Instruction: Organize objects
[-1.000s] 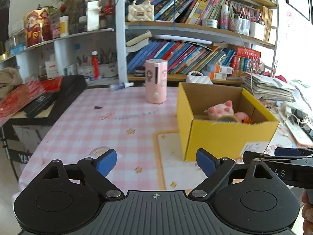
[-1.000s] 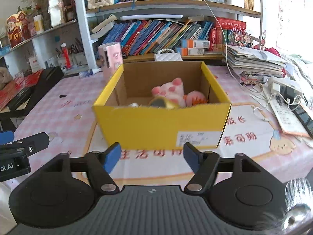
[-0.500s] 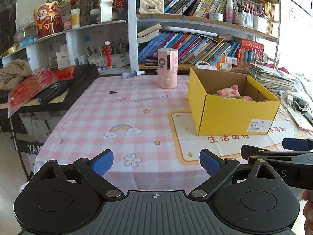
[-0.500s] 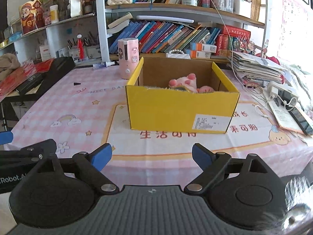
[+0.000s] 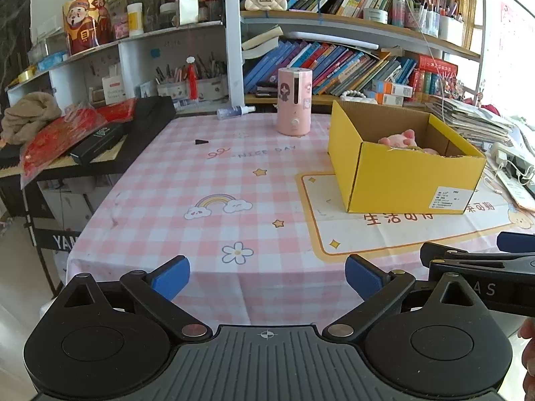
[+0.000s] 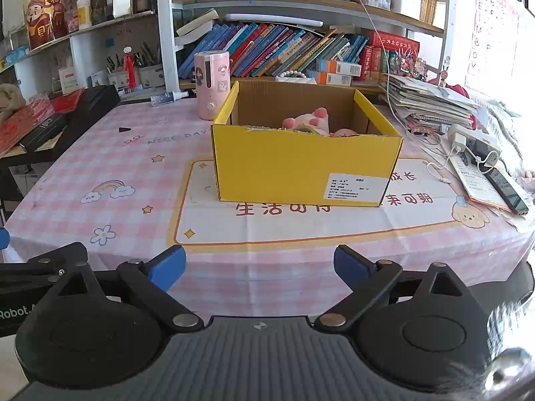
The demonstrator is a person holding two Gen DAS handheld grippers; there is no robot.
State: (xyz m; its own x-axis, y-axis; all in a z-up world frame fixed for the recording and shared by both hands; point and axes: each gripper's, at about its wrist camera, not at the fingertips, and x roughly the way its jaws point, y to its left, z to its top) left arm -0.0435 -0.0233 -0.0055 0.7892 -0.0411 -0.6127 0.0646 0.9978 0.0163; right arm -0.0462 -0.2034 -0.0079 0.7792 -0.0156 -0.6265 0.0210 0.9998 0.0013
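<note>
Both claws are hanging off the near edge of the surface (image 6: pixel 110 153), nothing between the pads. Left claw (image 5: pixel 267 272) and right claw (image 6: pixel 259 264) are both opening, already near full width. Yellow box (image 6: pixel 301 163) is sitting mid-surface on the printed mat, well apart from both. Pink plush toy (image 6: pixel 309 120) is lying inside it, partly hidden by the front wall. Likely light and soft, squashing under the pads; I'd be gripping its body. Box walls are thin cardboard, probably flexing if pinched.

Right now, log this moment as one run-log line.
left gripper: opening, empty | right gripper: opening, empty | yellow cardboard box: on table, pink plush toy inside
</note>
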